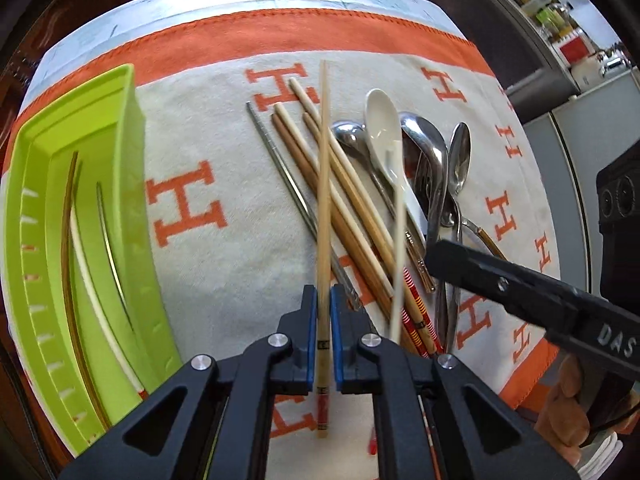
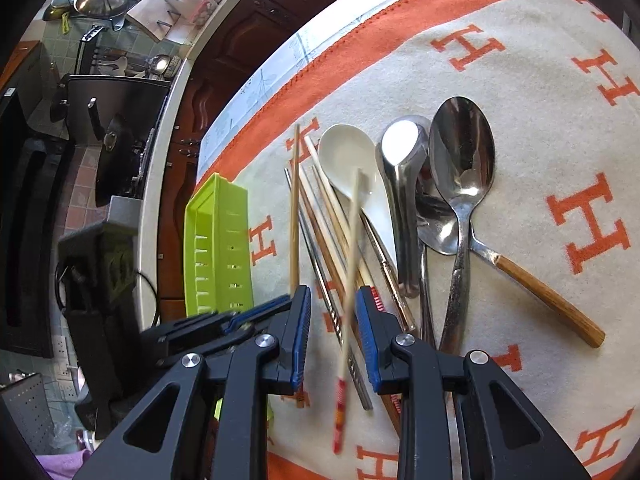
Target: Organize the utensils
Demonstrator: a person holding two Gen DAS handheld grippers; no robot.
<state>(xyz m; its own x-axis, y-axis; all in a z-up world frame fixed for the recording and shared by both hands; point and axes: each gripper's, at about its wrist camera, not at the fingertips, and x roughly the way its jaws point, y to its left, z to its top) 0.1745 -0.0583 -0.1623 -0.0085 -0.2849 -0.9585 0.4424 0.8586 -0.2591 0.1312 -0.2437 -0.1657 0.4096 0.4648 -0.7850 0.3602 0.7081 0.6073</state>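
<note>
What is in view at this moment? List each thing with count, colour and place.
Tray: one, lime green, left on the cloth; about three chopsticks lie inside.
Cloth: one, cream with orange H letters and border, covering the table.
Loose chopsticks: several, wood, bamboo and one steel, piled mid-cloth.
White spoon: one, ceramic, beside the pile.
Metal spoons: about four, silver, right of the white spoon; one has a wooden handle.
Held chopstick: one, pale bamboo, in the left gripper.
Blurred chopstick: one, pale with red end, between the right gripper fingers; grip unclear.
Hand: one, lower right, holding the right gripper.
</note>
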